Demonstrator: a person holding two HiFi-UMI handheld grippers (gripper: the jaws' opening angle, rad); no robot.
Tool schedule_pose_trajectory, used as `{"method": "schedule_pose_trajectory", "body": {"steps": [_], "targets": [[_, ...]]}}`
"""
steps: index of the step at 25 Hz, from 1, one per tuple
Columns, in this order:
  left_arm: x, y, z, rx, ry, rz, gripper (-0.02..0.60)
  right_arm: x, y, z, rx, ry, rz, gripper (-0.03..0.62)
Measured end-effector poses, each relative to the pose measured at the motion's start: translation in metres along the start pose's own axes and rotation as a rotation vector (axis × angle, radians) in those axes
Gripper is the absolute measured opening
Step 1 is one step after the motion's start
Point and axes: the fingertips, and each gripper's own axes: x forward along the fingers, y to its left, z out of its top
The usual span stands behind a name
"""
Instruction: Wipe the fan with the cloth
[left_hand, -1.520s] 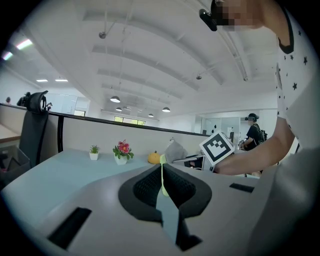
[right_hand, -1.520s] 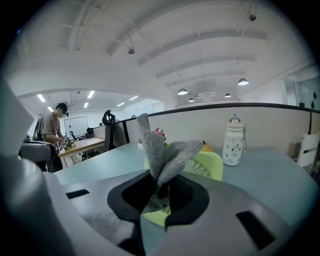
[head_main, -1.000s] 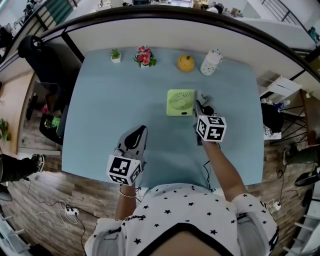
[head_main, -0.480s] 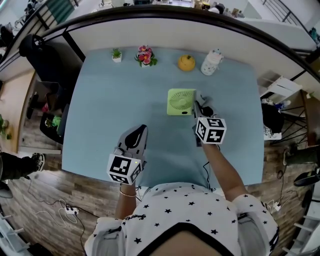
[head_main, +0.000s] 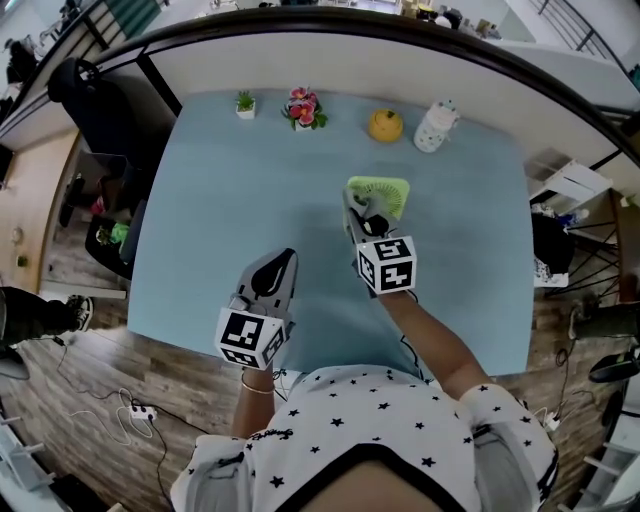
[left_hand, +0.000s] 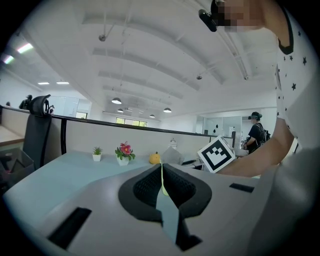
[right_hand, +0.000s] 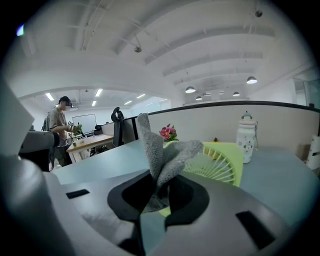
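Along the back of the table (head_main: 200, 210), a small plant (head_main: 245, 103), flowers (head_main: 303, 108), a yellow ornament (head_main: 385, 124) and a white bottle (head_main: 435, 127) are lined up, well apart from the fan. The green fan (head_main: 388, 190) is set mid-table and partly covered by the right gripper (head_main: 361, 216). A bunched grey cloth (right_hand: 159, 150) is pinched in its jaws, just before the grille; contact cannot be confirmed. The left gripper (head_main: 273, 268) is pressed together with nothing held.

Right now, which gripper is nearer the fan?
Right. The right gripper, holding the cloth, is at the fan's near side; the left gripper is well back, to the fan's left.
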Motion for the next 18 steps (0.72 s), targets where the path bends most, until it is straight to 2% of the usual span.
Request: {"method": "schedule_pose_trajectory", "body": {"steps": [7,18], "targets": [[-0.006,0.005,-0.004,-0.006,0.007,0.022,0.031,0.012,-0.005,-0.018,-0.018,0.055,-0.011,0.043],[0.002,-0.005,-0.002,0.002,0.009,-0.008,0.031,-0.011,-0.056,-0.014,0.023,0.035,-0.108,0.043]]}}
